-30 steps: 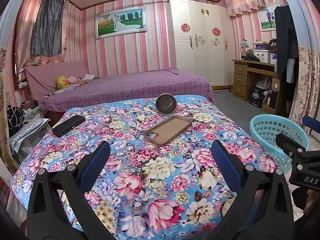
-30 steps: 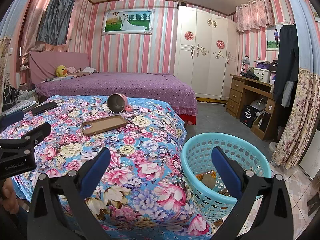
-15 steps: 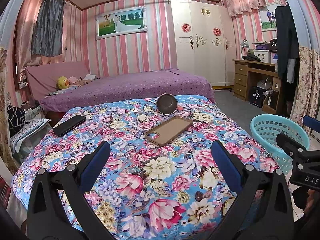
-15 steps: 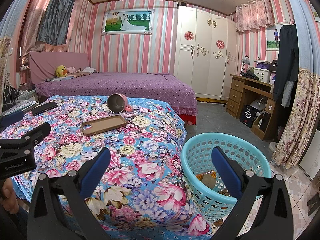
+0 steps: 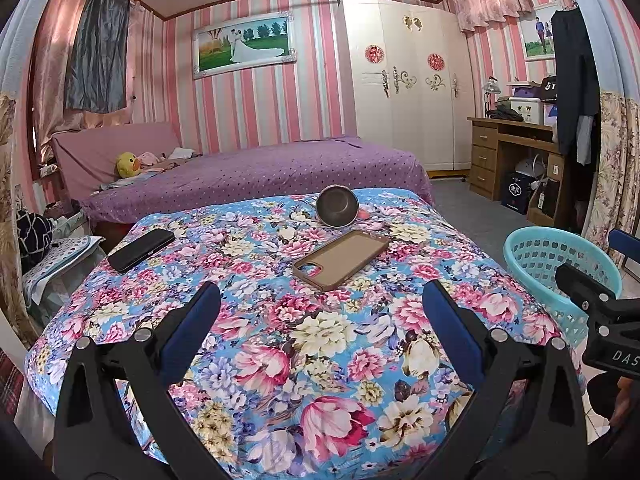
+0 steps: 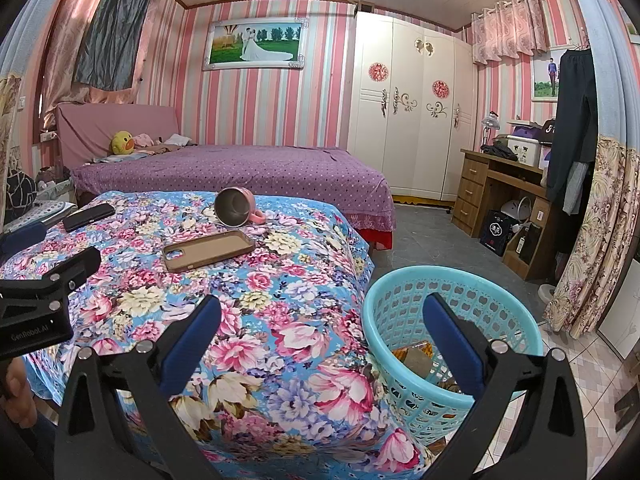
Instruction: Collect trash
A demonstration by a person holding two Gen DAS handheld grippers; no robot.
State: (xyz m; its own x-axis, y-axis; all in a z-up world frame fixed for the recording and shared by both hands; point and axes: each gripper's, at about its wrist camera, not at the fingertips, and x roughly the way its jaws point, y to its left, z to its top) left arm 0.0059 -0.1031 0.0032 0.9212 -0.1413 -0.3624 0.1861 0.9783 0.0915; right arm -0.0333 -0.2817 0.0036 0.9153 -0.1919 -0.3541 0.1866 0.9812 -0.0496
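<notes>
A turquoise plastic basket point(image 6: 452, 320) stands on the floor at the right of a table with a floral cloth point(image 5: 320, 332); brown and orange trash point(image 6: 416, 356) lies in its bottom. The basket also shows in the left wrist view point(image 5: 560, 264). My left gripper point(image 5: 320, 332) is open and empty above the near part of the cloth. My right gripper point(image 6: 320, 332) is open and empty, over the table's right edge and the basket's rim. I see no loose trash on the cloth.
On the cloth lie a brown phone case point(image 5: 340, 258), a pink mug on its side point(image 5: 338, 210) and a black phone point(image 5: 140, 248). A purple bed point(image 5: 256, 176) is behind. A wooden desk point(image 6: 500, 200) stands at the right.
Nothing has visibly changed apart from a very slight shift of the left wrist view.
</notes>
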